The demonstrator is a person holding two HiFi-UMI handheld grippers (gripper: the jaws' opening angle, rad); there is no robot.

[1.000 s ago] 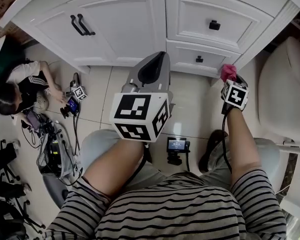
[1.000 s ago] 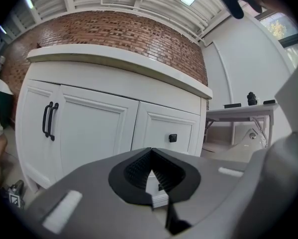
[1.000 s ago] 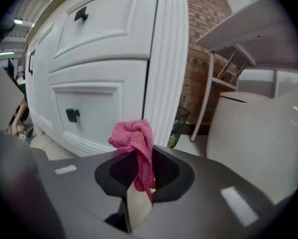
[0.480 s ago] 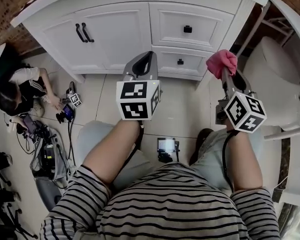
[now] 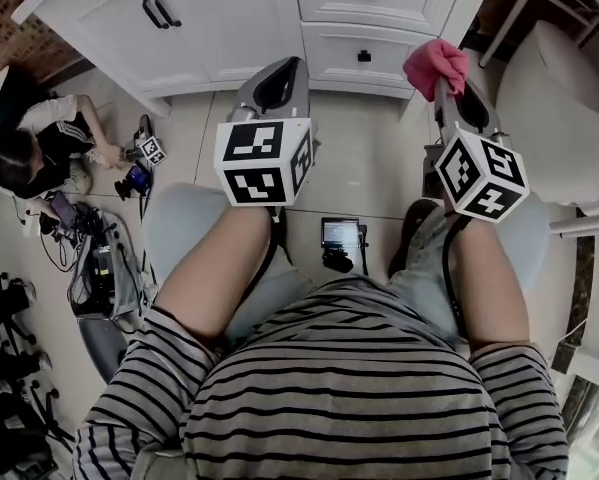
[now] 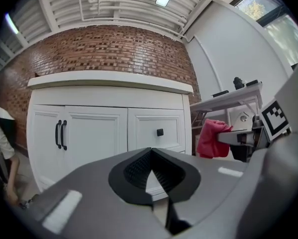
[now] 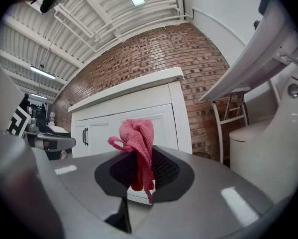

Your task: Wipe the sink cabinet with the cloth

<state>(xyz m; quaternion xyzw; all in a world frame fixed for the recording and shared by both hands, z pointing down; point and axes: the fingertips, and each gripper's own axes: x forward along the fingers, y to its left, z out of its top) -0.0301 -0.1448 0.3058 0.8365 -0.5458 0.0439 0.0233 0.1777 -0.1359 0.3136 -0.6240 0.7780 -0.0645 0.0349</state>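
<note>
The step in hand looks like the approach: the wipe itself does not appear to have begun. The right hand-held gripper (image 5: pixel 445 86) has its jaws closed on a pink cloth (image 5: pixel 435 63), which bunches up above the jaw tips with a loose tail hanging down between them, as the right gripper view shows. The cloth is held in the air in front of the right end of the white sink cabinet (image 5: pixel 229 18), near its lower drawer (image 5: pixel 364 53) and its corner but apart from any surface. The left hand-held gripper (image 5: pixel 277 76) is held up beside it, well to the left. Its jaws are together at the tips with nothing between them, and it points toward the cabinet front, where the two black door handles (image 6: pixel 60 133) show. A person sits on the tiled floor (image 5: pixel 374 168) off to the left among cables, clear of the cabinet front. The next move probably calls for carrying the right hand-held gripper forward until the bunched cloth presses against a cabinet face, then sweeping it across the panel. The grip should stay firm, because only a narrow fold of cloth seems caught in the jaws. The hard jaw tips should also stay behind the cloth, so that fabric rather than plastic meets the paint.
</note>
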